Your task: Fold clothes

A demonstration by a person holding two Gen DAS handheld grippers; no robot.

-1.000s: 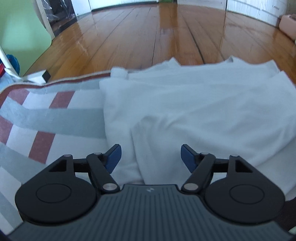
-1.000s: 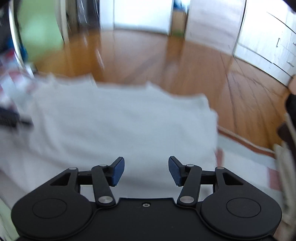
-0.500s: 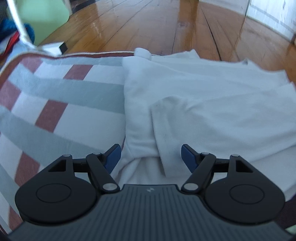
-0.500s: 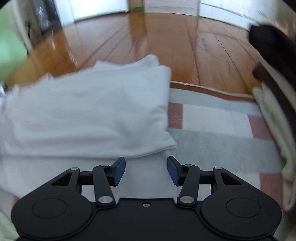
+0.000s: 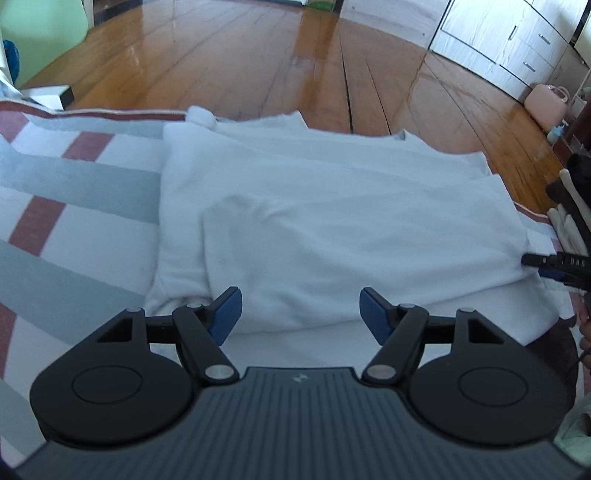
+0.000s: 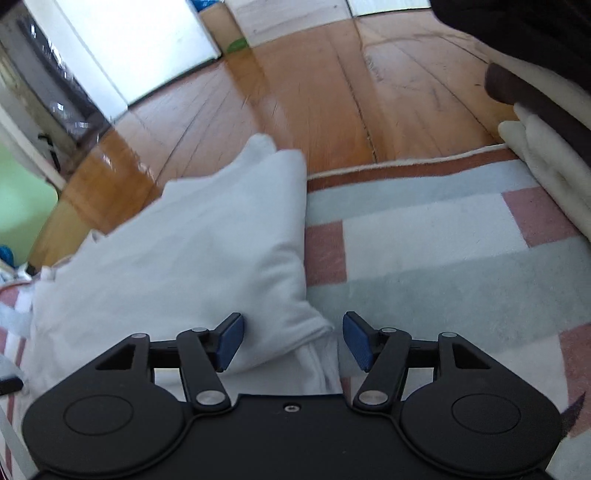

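A white garment, partly folded in layers, lies on a striped blanket. My left gripper is open and empty, its blue pads over the garment's near folded edge. My right gripper is open, its jaws on either side of the garment's near right corner, and nothing is pinched. The garment fills the left of the right wrist view. The right gripper's tip also shows at the right edge of the left wrist view.
The blanket has grey, white and red stripes and ends at a wooden floor. A stack of folded cream and dark clothes sits at the right. White cabinets and a pink case stand far right.
Both grippers have shifted right along the garment's near edge. The right gripper has come to the garment's right corner, which now lies between its open jaws.
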